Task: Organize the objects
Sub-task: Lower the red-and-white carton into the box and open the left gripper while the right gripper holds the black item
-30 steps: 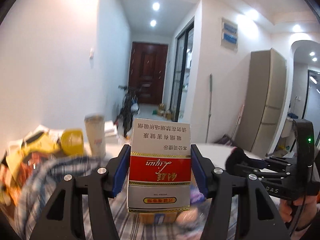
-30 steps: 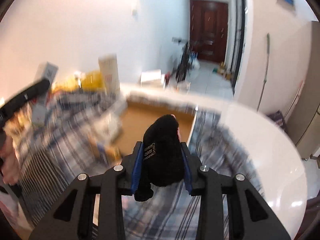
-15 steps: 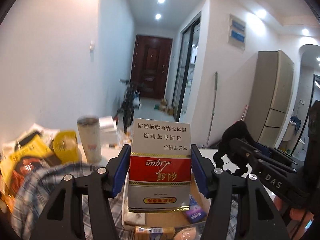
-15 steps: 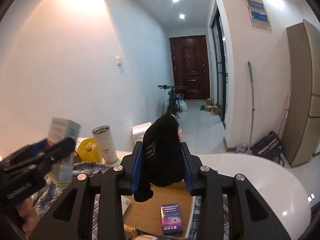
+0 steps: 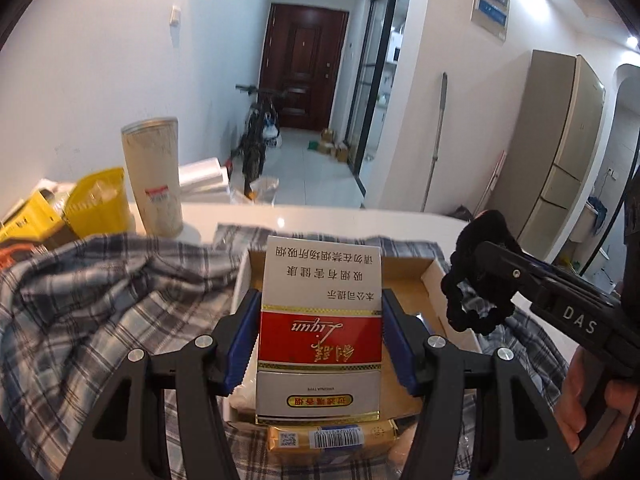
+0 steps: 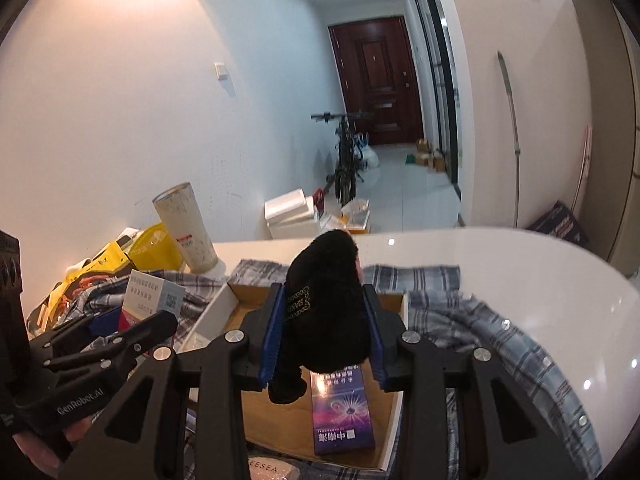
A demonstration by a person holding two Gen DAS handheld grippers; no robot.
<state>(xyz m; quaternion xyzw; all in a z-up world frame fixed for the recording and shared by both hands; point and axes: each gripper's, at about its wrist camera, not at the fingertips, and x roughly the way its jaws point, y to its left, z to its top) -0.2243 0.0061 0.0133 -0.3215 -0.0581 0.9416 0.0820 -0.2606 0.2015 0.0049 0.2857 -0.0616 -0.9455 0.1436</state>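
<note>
Left gripper [image 5: 320, 344] clamped on the red-and-white cigarette pack [image 5: 319, 320], held upside down just above the open cardboard box [image 6: 392, 432]; right gripper [image 6: 324, 336] clenched on a black scrunchie [image 6: 324, 312], hovering over the same box beside the purple pack [image 6: 344, 412] lying inside. Best lowered one at a time; pack tipped flat onto bare cardboard clear of the gold bar [image 5: 332, 438] at the near edge; fingers released only once seated. Likely risk: collision between the two tools above the checked cloth [image 5: 112, 304] on the surface.
</note>
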